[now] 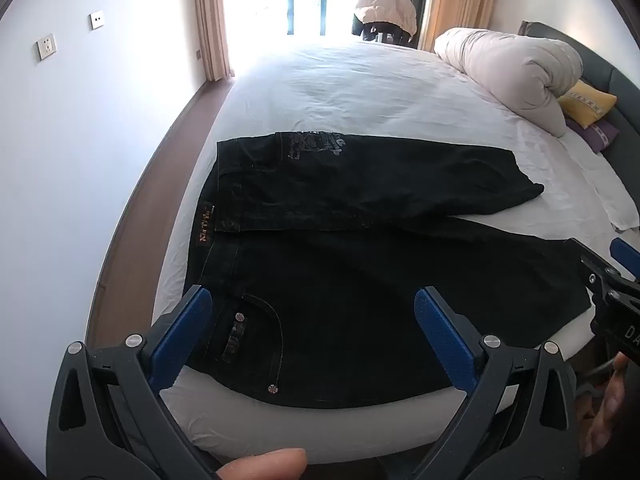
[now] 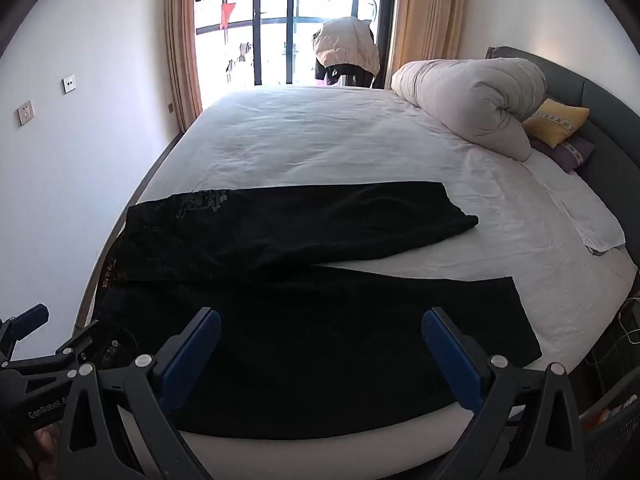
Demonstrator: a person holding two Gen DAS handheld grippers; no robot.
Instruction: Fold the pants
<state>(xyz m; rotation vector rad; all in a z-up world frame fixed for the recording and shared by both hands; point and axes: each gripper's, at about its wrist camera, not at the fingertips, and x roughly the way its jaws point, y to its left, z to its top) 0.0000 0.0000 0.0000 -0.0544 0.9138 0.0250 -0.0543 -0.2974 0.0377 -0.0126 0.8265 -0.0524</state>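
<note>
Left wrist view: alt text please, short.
Black pants lie spread flat on a white bed, waistband to the left, legs splayed rightward. The open left gripper hovers over the near hip pocket; the right gripper shows at right edge.

The right gripper point(image 1: 616, 280) is cut off by the frame edge; the brown waistband label point(image 1: 207, 227) lettering is unreadable.

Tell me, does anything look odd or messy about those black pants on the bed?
Slightly. The black pants lie flat on the white bed, but the far leg is askew: it angles away from the near leg, leaving a wedge of sheet between them, and its end looks rumpled. Both grippers, left and right, hover open, holding nothing.
</note>
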